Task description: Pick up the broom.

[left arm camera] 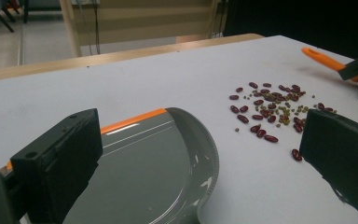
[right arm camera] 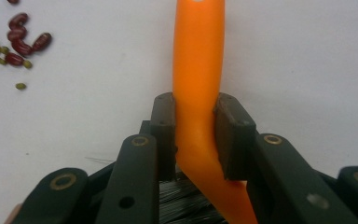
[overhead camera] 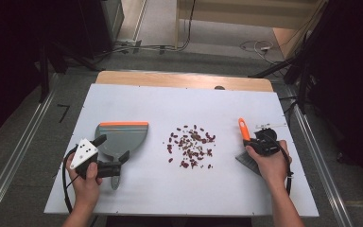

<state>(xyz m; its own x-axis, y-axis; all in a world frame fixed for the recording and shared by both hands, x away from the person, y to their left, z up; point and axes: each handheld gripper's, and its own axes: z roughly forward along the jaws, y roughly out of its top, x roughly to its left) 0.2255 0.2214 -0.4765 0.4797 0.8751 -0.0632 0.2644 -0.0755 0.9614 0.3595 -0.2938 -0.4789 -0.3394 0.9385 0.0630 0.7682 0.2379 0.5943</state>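
Observation:
A grey dustpan (overhead camera: 123,137) with an orange lip lies on the white board (overhead camera: 179,189), left of centre. My left gripper (overhead camera: 112,147) stands open, its jaws spread on either side of the pan's rear edge without touching it. From that gripper's own view the dustpan (left arm camera: 149,168) lies low between the jaws of the left gripper (left arm camera: 200,140). A scatter of red and small green beans (overhead camera: 191,144) lies mid-board. At the right, my right gripper (overhead camera: 251,142) is shut on the orange handle of a brush (overhead camera: 242,128). Its pads pinch the brush handle (right arm camera: 198,56) of the right gripper (right arm camera: 196,126), with dark bristles below.
The beans (left arm camera: 270,109) lie right of the dustpan's rim, with the brush (left arm camera: 324,58) beyond them. The wooden table edge (overhead camera: 184,80) borders the board at the back. Cables and dark stands (overhead camera: 307,75) crowd the floor around the table.

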